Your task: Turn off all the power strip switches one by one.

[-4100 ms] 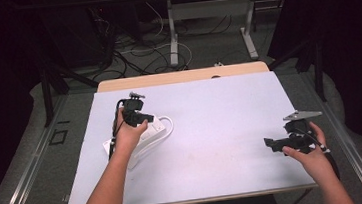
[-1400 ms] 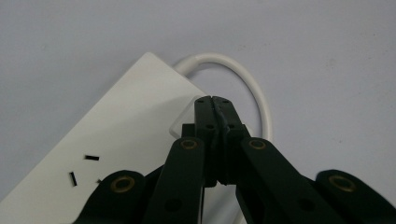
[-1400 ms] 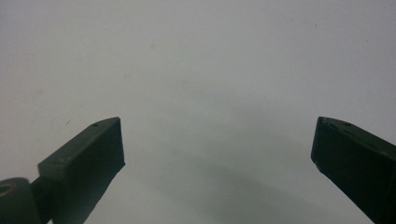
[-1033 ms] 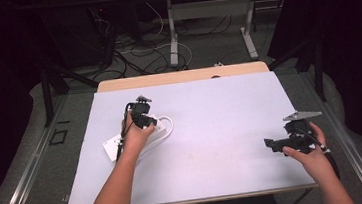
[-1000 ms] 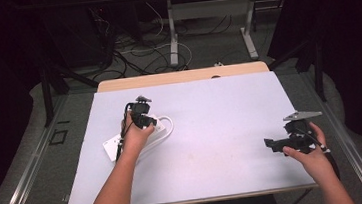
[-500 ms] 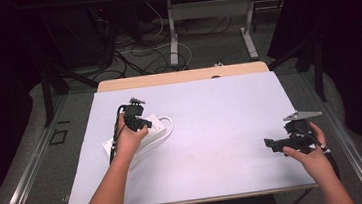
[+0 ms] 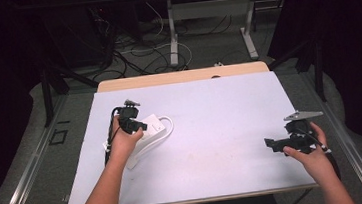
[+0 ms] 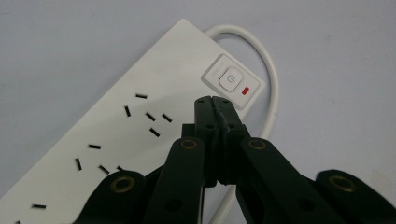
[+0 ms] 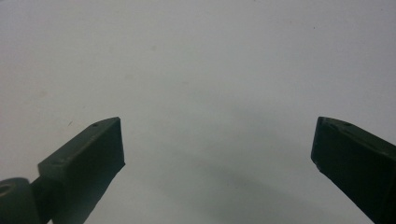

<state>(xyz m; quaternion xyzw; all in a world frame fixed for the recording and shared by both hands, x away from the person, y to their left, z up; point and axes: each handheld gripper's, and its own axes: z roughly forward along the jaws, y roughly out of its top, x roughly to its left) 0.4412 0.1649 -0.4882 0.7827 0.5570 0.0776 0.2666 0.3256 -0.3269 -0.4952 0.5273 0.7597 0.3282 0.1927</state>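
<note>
L gripper [image 8: 215,103] jaws closed over power strip [image 8: 140,126] switch | R gripper [image 9: 217,144] jaws wide

One white power strip [image 7: 147,133] lies on the left part of the one pale table [image 7: 221,128], with one white cord [image 7: 170,125] looping off its far end. On the strip there is one power button [image 8: 229,78] and one red indicator light [image 8: 247,89] beside it (the slot groups run past the edge of the left gripper view, so their count cannot be told). Two grippers: the left gripper [image 7: 129,121] over the strip, the right gripper [image 7: 283,142] near the right edge. Two forearms come in from the near side.
</note>
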